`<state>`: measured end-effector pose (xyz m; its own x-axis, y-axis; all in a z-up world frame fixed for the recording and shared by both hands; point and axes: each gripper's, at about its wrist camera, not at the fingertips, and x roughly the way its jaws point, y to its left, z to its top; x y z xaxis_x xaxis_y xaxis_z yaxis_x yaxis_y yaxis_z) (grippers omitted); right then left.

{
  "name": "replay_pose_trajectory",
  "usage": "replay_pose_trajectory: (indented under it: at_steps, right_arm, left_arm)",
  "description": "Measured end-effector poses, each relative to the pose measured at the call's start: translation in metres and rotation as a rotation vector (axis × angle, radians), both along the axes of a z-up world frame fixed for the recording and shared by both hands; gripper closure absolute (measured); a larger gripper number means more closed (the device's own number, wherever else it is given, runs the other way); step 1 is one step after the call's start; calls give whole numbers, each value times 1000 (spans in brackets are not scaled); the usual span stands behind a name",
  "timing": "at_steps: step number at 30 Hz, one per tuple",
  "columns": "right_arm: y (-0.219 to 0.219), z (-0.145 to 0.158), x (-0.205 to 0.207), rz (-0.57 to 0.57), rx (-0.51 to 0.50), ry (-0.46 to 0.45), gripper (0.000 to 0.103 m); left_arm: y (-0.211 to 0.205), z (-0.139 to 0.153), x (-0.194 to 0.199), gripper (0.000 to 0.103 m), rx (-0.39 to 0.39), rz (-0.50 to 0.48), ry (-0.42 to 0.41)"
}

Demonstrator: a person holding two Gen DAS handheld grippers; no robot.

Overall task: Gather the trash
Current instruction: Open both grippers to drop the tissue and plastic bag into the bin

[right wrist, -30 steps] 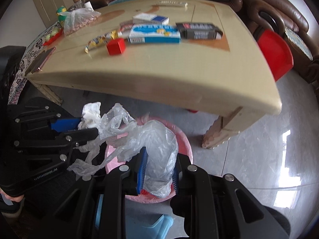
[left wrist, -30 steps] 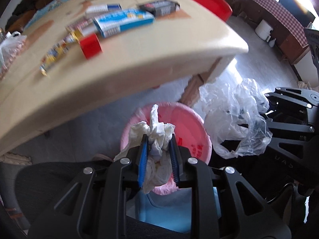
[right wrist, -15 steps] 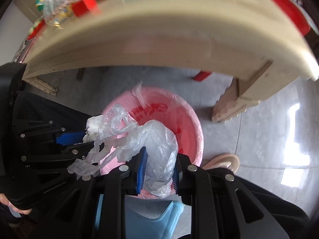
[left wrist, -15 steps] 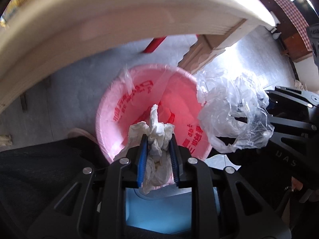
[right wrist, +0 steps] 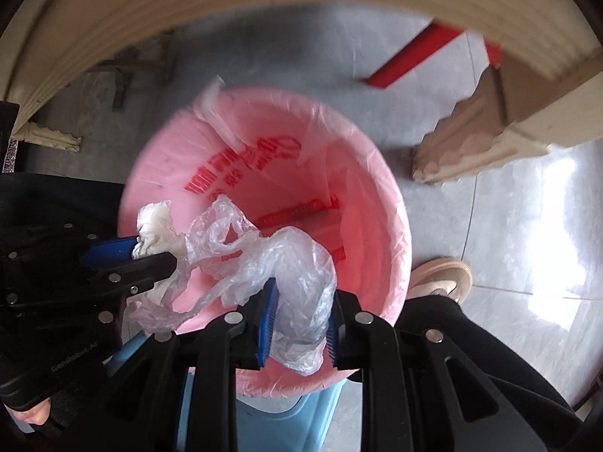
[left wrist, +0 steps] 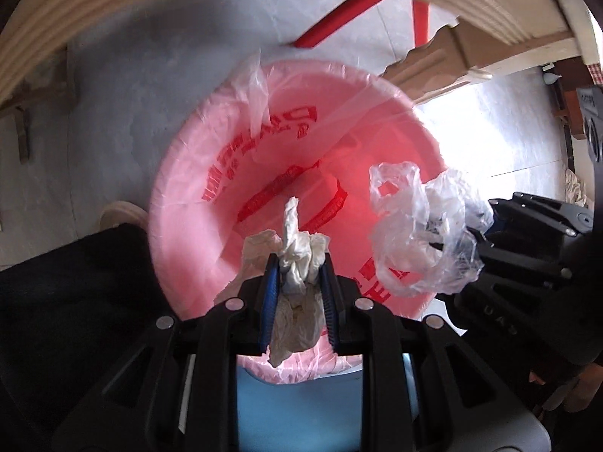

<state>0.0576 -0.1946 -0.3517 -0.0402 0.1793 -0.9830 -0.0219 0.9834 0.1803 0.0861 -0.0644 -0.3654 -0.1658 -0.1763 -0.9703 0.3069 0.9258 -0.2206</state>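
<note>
A blue bin lined with a pink bag (left wrist: 196, 203) stands on the floor below both grippers; it also shows in the right wrist view (right wrist: 392, 226). My left gripper (left wrist: 297, 263) is shut on a crumpled white tissue (left wrist: 297, 252), held over the near rim of the bin. My right gripper (right wrist: 301, 297) is shut on a clear plastic bag (right wrist: 294, 263), also over the near rim. The plastic bag (left wrist: 418, 237) hangs at the right in the left wrist view. The left gripper's fingers (right wrist: 150, 260) with the tissue (right wrist: 154, 226) show at the left in the right wrist view.
The beige table's edge (right wrist: 264, 7) arches overhead, with its carved leg (right wrist: 486, 139) just right of the bin. Red stool legs (left wrist: 339, 11) stand behind the bin. The person's shoe (right wrist: 441, 278) rests by the bin's right side on the grey tiled floor.
Both grippers have dropped lower and tilted down towards the bin, so the tabletop items have left view. Each still holds its piece of trash.
</note>
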Motion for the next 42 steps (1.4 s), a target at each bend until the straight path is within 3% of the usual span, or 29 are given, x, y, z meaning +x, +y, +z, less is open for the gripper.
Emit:
replay_pose_trajectory:
  at_steps: [11, 13, 15, 18, 21, 25, 42]
  right_arm:
    - [1, -26, 4, 9, 10, 53, 80]
    - [4, -28, 5, 14, 13, 52, 80]
    - [5, -28, 5, 23, 8, 44, 77]
    - [4, -28, 5, 18, -4, 40, 73]
    - [0, -29, 6, -4, 7, 47, 68]
    - [0, -29, 6, -4, -15, 41, 53]
    - [-3, -27, 6, -7, -8, 31, 52]
  left_arm:
    - [-4, -28, 4, 81, 21, -1, 63]
    - [-4, -25, 5, 74, 21, 1, 61]
    - [-4, -27, 6, 55, 24, 4, 64]
    - [-4, -27, 8, 45, 58, 2, 62]
    - [0, -27, 10, 43, 57, 15, 70]
    - [4, -20, 12, 43, 63, 34, 41]
    - [6, -15, 13, 41, 55, 43, 38]
